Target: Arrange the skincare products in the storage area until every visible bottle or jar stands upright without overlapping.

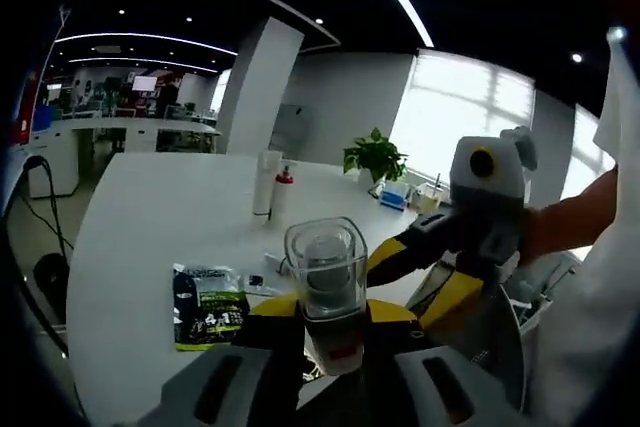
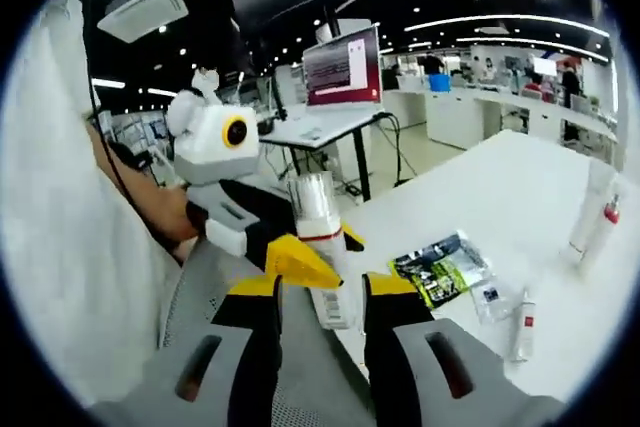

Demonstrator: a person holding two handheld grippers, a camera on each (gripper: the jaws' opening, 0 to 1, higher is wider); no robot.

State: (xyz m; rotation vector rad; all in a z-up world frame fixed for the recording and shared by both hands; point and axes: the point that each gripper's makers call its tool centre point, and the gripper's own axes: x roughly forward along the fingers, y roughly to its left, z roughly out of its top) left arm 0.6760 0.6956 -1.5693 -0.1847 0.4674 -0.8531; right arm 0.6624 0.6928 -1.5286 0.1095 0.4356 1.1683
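Note:
A bottle with a clear cap, white body and red band is held upright above the white table, and my left gripper is shut on its body. My right gripper comes in from the right, close beside the bottle. In the right gripper view the bottle rises just ahead of my right gripper, which is open with the bottle's lower end between its jaws. The left gripper's yellow fingertip presses the bottle's side. A tall white bottle and a red-capped one stand farther back.
A green and black packet lies flat on the table, also packet. A small red-marked tube and a sachet lie near it. A potted plant stands at the far edge. A person's white sleeve is close.

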